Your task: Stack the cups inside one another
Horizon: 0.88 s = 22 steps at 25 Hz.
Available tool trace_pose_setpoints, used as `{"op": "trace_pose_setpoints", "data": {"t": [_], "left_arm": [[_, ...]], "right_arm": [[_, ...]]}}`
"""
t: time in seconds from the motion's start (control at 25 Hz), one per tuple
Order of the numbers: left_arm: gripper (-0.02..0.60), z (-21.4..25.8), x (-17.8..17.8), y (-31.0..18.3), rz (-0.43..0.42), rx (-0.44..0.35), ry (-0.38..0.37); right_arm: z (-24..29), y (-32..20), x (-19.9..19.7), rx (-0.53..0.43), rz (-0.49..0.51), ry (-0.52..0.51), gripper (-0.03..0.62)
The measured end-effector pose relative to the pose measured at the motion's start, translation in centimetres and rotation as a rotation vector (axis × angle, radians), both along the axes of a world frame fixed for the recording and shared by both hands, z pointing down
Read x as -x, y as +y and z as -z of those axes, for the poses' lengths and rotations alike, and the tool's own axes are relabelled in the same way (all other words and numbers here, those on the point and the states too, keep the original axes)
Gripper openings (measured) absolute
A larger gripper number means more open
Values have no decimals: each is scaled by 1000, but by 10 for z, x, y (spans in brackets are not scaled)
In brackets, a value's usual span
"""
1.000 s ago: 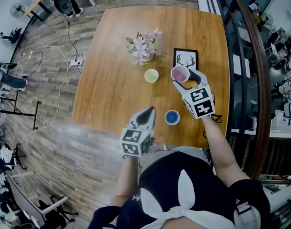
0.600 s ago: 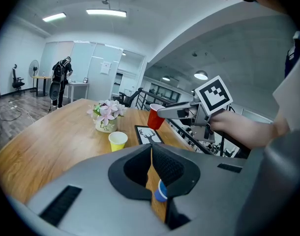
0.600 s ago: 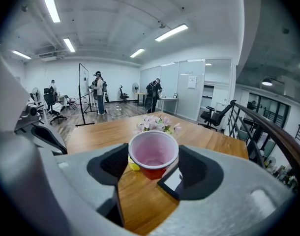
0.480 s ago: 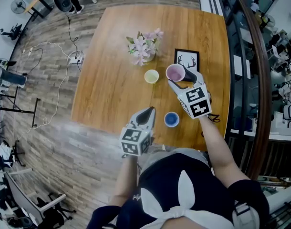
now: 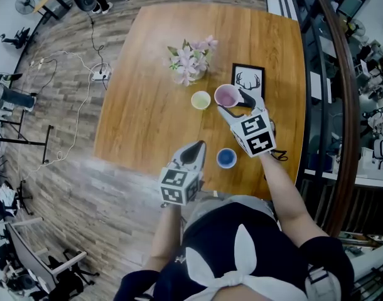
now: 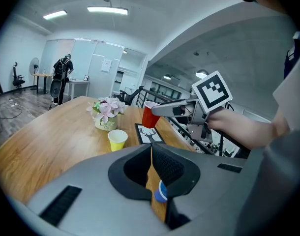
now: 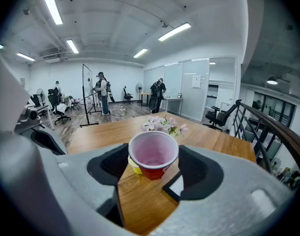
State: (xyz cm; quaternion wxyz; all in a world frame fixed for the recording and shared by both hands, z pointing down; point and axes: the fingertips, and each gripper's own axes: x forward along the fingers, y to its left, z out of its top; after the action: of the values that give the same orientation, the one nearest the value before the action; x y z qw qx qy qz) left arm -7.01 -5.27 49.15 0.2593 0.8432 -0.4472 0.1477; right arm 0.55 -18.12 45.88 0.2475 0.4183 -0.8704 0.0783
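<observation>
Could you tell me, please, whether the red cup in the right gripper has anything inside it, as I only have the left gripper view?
Observer: In the right gripper view the red cup is empty, its inside a pale pink.
Operator: Thank you. Is it gripped squarely?
Observer: Yes, the right gripper has one jaw pressed on each side of it.
Operator: Is it over the yellow cup?
Observer: No. In the head view it is just to the right of the yellow cup.
Operator: And the blue cup behind my jaws?
Observer: The blue cup stands upright near the near edge of the table, right of the left gripper.
</observation>
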Motion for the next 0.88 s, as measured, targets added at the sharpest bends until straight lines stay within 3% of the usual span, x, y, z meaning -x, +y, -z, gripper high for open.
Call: {"op": "trace_pose_setpoints", "data": {"t": [0.88], "left_arm": [[25, -13, 1, -18, 48, 33, 10]], "right_arm": [[-8, -19, 37, 25, 105, 0, 314]]}}
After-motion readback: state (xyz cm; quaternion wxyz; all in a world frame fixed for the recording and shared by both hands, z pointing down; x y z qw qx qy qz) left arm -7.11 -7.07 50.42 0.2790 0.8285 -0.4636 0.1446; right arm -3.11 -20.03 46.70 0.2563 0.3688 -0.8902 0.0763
